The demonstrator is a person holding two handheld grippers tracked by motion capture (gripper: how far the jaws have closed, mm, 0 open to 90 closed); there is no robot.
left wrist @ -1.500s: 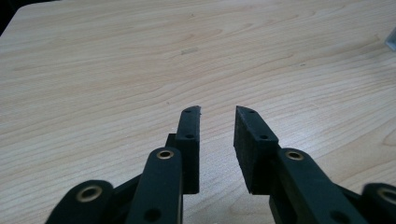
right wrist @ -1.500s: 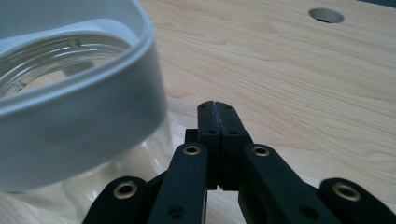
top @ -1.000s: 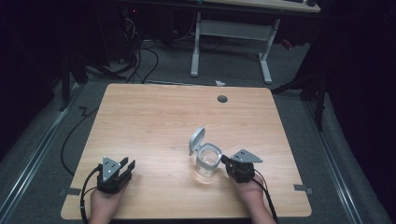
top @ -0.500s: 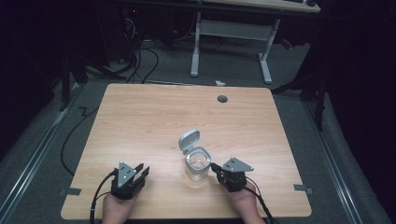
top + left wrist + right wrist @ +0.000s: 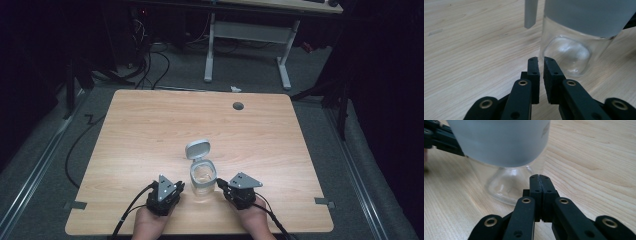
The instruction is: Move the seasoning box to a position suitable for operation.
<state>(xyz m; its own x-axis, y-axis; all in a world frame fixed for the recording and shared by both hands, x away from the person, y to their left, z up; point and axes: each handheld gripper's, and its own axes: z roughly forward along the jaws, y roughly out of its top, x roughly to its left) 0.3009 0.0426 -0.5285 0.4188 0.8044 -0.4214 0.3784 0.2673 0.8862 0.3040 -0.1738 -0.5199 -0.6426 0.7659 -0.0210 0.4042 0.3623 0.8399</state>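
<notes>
Clear glass jar (image 5: 202, 178) with grey collar and raised flip lid (image 5: 198, 149), standing upright near the tabletop's (image 5: 150, 130) front edge. Left tongs (image 5: 176, 190), jaws just closing to a narrow empty gap, and right tongs (image 5: 220, 185), fully closed, empty, flank it closely.

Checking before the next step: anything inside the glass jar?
Looks empty: the jar has its flip lid open, and both gripper views show clear glass and wood grain through it. The frosted grey collar hides the upper part.
</notes>
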